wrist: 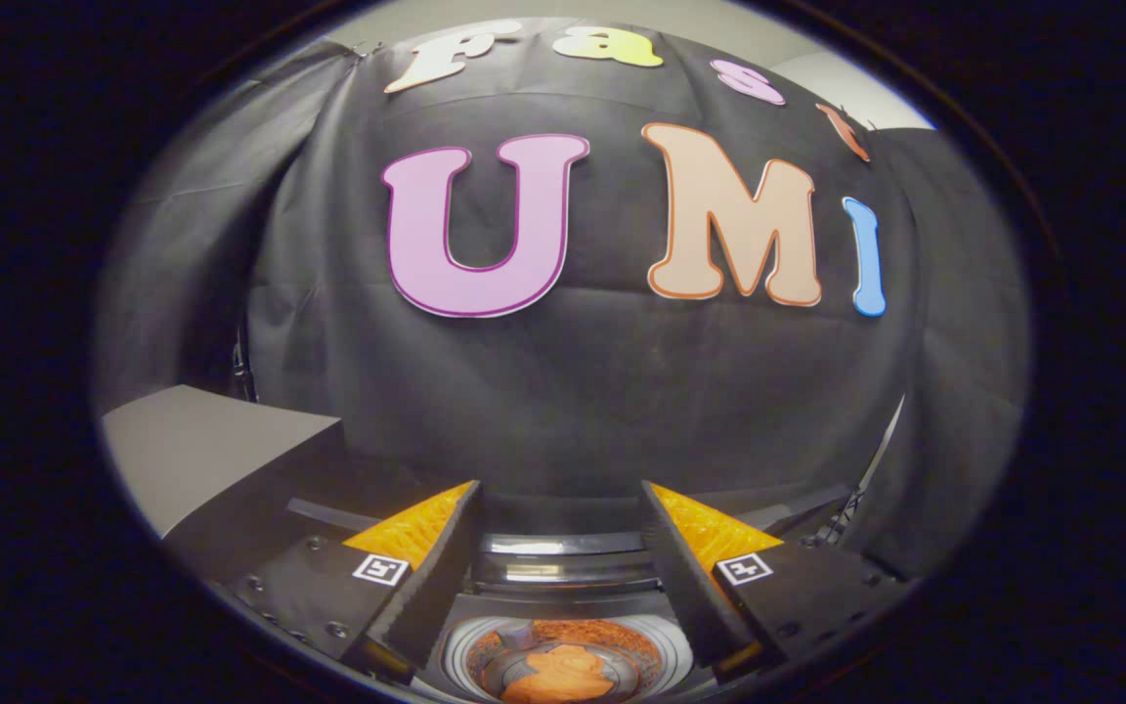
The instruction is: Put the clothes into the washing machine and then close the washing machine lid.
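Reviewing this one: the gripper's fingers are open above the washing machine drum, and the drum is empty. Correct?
Not quite. The gripper view shows the gripper open above the washing machine drum, but the drum is not empty: an orange garment lies inside it.

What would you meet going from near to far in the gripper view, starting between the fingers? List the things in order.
Orange clothes in the washing machine drum → open gripper above → raised washing machine lid → black cloth wall.
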Available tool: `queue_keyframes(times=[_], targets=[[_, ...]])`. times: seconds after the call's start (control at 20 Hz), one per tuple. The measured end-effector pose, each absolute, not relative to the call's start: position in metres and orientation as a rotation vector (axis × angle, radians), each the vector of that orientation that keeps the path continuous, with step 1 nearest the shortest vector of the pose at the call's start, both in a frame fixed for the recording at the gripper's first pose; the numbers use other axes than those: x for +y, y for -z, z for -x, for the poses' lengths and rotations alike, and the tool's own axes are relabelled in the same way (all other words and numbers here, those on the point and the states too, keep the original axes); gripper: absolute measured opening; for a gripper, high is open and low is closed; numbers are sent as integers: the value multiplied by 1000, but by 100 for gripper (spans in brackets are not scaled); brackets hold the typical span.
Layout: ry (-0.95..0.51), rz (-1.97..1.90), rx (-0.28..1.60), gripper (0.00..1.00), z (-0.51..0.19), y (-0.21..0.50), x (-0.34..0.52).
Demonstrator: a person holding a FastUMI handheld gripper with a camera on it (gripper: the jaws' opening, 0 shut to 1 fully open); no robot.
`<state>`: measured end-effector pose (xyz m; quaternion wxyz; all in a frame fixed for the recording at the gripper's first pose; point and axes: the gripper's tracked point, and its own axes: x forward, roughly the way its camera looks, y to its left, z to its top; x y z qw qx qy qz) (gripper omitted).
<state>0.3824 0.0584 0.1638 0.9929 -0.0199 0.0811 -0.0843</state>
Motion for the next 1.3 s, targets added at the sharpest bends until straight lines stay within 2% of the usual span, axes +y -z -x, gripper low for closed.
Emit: queue_keyframes(times=[0.65,1.3], targets=[[172,120,217,99,-338,-134,44],[108,104,99,99,-284,-163,34]])
